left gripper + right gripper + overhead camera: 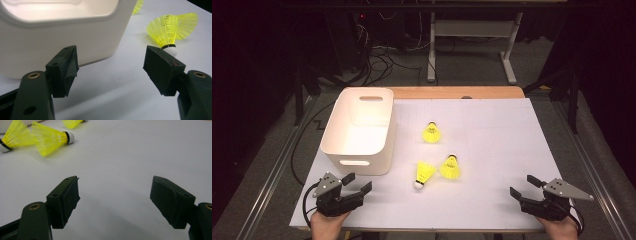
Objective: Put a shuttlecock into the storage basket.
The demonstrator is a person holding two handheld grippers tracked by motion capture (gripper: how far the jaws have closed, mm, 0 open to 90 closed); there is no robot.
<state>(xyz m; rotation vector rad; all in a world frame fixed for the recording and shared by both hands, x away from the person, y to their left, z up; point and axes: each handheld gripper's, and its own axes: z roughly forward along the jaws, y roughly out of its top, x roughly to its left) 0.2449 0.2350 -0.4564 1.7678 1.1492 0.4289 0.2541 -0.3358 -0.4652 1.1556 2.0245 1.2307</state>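
Note:
Three yellow shuttlecocks lie on the white table sheet (497, 145): one farther back (431, 132), and two together nearer me, one (424, 174) with its white cork toward me and one (450, 167) just to its right. A white plastic bin (359, 130) with handle slots stands at the left and looks empty. My left gripper (358, 182) rests open at the front left, just before the bin's near corner (62, 32), with the closest shuttlecock (167, 30) ahead to its right. My right gripper (523, 186) sits open at the front right, holding nothing; the paired shuttlecocks (50, 138) lie far to its left.
The sheet covers a wooden tabletop whose far edge (452, 92) shows behind it. Metal rails (277, 165) run along both sides. Beyond, on the dark floor, are cables (377, 60) and the legs of a desk (431, 50).

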